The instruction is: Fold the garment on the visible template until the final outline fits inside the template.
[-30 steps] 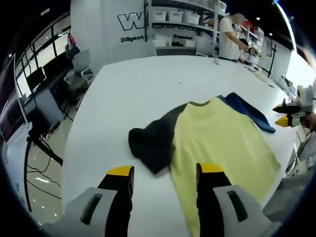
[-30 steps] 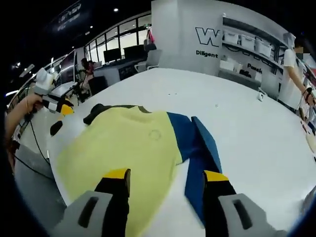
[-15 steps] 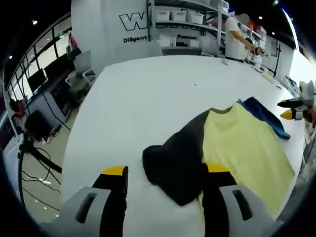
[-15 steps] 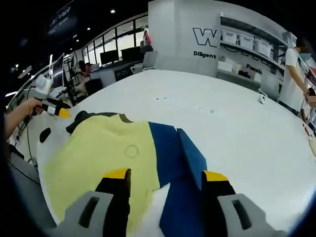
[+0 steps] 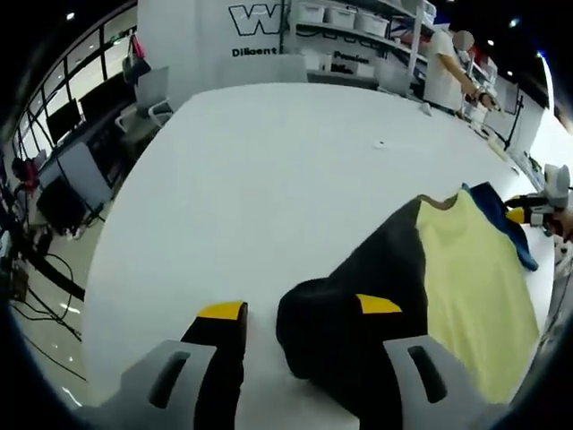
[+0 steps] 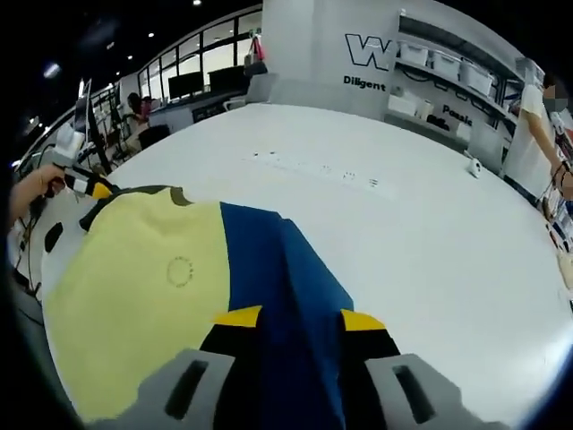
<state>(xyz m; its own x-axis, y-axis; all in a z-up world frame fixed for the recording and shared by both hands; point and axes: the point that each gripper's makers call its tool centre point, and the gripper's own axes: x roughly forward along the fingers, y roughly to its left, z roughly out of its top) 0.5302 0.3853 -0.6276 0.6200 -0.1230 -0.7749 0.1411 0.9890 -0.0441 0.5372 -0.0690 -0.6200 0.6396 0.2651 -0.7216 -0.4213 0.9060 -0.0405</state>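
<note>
- In the left gripper view, the left tongs (image 5: 300, 309) stand wide apart with yellow tips, one jaw over bare table, the other over the black sleeve (image 5: 354, 309) of the garment; nothing is gripped.
- In the right gripper view, the right tongs (image 6: 291, 318) stand narrower, a fold of the blue sleeve (image 6: 286, 287) running between their yellow tips; I cannot tell whether they pinch it.
- The soft yellow garment with one black and one blue sleeve (image 6: 134, 287) lies flat near the edge of the large white table (image 5: 269, 170).
- Beyond the garment, the other tongs show in each view, held by a hand (image 6: 31, 184).
- Far off, a person in white (image 5: 443, 67) stands by shelves with white bins (image 6: 452, 67).
</note>
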